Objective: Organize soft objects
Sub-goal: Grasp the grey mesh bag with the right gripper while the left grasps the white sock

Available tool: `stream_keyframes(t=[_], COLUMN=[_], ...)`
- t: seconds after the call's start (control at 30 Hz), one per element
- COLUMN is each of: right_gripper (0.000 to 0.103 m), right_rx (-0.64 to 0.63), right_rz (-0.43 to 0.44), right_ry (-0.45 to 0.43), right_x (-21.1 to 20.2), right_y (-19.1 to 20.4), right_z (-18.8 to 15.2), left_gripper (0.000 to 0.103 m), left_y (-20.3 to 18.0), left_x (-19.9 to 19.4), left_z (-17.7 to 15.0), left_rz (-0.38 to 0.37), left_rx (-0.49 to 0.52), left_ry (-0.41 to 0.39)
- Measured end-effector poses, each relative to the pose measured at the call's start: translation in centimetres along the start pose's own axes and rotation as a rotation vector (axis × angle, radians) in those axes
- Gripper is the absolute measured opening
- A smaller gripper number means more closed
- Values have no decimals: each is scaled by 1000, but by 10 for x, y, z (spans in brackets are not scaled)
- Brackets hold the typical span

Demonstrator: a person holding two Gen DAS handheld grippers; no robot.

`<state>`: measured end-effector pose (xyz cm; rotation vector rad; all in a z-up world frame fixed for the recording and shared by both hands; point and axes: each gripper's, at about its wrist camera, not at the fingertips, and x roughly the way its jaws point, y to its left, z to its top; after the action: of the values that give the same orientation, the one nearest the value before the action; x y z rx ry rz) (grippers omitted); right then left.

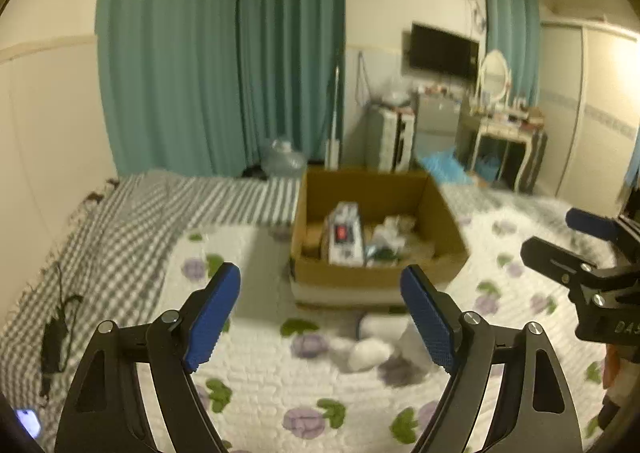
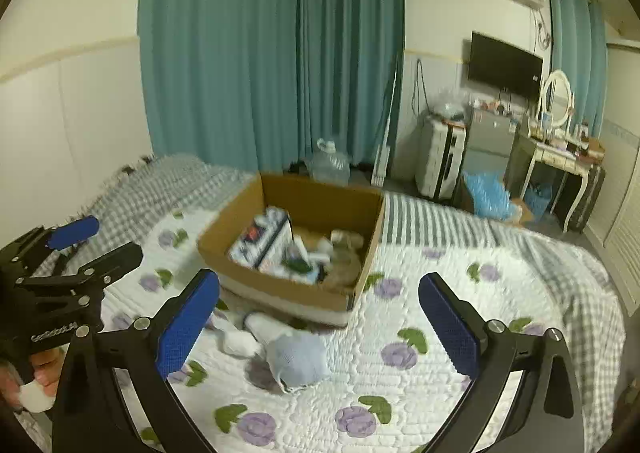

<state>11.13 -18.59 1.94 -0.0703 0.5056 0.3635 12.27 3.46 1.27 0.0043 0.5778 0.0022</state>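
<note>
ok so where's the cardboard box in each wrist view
Left wrist view: the cardboard box sits just right of centre on the floral quilt, framed between the open left gripper fingers.
Right wrist view: the cardboard box sits left of centre, above the open right gripper.
Shared landmark: the teal curtain hangs behind the box in both views.

both my wrist views looked low across the bed [image 1: 256, 353] toward the cardboard box [image 2: 280, 285], sharing it.
</note>
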Motion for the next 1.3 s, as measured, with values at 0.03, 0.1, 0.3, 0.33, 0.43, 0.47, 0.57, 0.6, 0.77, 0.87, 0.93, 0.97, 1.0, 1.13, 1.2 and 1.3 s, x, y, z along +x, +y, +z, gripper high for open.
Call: stream_keyframes(t=[0.03,0.1,0.3,0.33,0.43,0.47,0.57,0.6,0.77,0.87,0.93,0.97,1.0,1.13,1.2,1.3], right_gripper=[101,101,101,101,101,101,100,100,100,94,64,59,58,55,55,55], right_rx=[5,31,63,60,64,67,68,65,134,88,89,93,93,50,61,50], right_rz=[2,19,56,57,48,45,39,40,136,144,164,187,214,163,147,100], right_ry=[18,59,161,181,232,248,289,301,369,388,382,370,354,284,264,248], right_x=[14,39,99,110,135,142,160,165,182,190,190,187,183,163,155,146], right_y=[-1,-5,-13,-12,-16,-17,-18,-18,-19,-7,-5,-4,-3,2,-3,-13], right_z=[-7,-22,-57,-64,-79,-84,-98,-103,-119,-126,-126,-124,-122,-118,-115,-111], left_gripper=[84,84,84,84,84,84,84,84,84,84,84,84,84,84,84,84], left_y=[0,-2,-5,-6,-10,-11,-13,-13,-9,-4,-3,-3,-3,-10,-17,-29], left_x=[7,16,59,64,78,83,96,100,107,106,104,103,101,96,95,100], left_z=[-6,-20,-54,-58,-68,-71,-79,-82,-88,-90,-92,-93,-94,-95,-97,-98], left_rz=[8,17,-1,-1,4,1,-23,-26,-21,-16,-15,-15,-18,-44,-69,-106], left_rx=[10,21,26,31,58,63,58,54,62,61,65,67,69,86,102,109], left_ry=[17,42,159,169,199,211,256,265,287,299,306,308,311,313,322,343])
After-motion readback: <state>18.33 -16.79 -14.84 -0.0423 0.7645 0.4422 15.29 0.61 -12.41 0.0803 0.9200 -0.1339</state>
